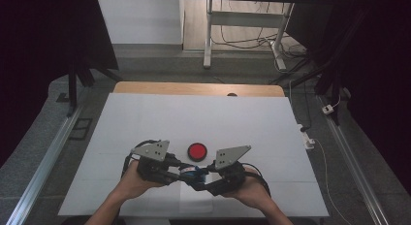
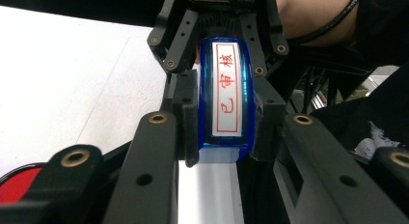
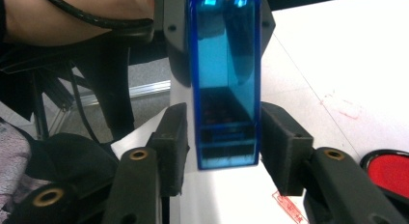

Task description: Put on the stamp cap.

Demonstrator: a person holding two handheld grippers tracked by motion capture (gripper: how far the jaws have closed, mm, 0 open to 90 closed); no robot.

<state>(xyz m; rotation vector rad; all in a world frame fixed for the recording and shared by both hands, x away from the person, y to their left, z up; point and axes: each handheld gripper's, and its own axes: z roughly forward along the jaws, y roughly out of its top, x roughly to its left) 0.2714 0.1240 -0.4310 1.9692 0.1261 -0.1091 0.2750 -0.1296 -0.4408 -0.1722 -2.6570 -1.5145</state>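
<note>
A clear blue stamp [image 1: 192, 171] with a white face printed in red characters [image 2: 225, 93] hangs just above the white sheet, between both grippers. My left gripper [image 1: 183, 172] comes in from the left and is shut on the stamp, its pads [image 2: 189, 115] pressed to both sides. My right gripper [image 1: 200, 177] faces it from the right. In the right gripper view the stamp's blue body [image 3: 224, 84] sits between the jaws of my right gripper [image 3: 227, 151], with a narrow gap on each side, so the pads [image 3: 282, 147] do not press on it.
A round red ink pad [image 1: 197, 151] lies just beyond the grippers, also seen as a red ink pad edge [image 3: 390, 171]. A white sheet [image 1: 194, 113] covers the wooden table. A faint red stamp print [image 3: 289, 207] marks the paper below. Desk legs and cables stand on the floor beyond.
</note>
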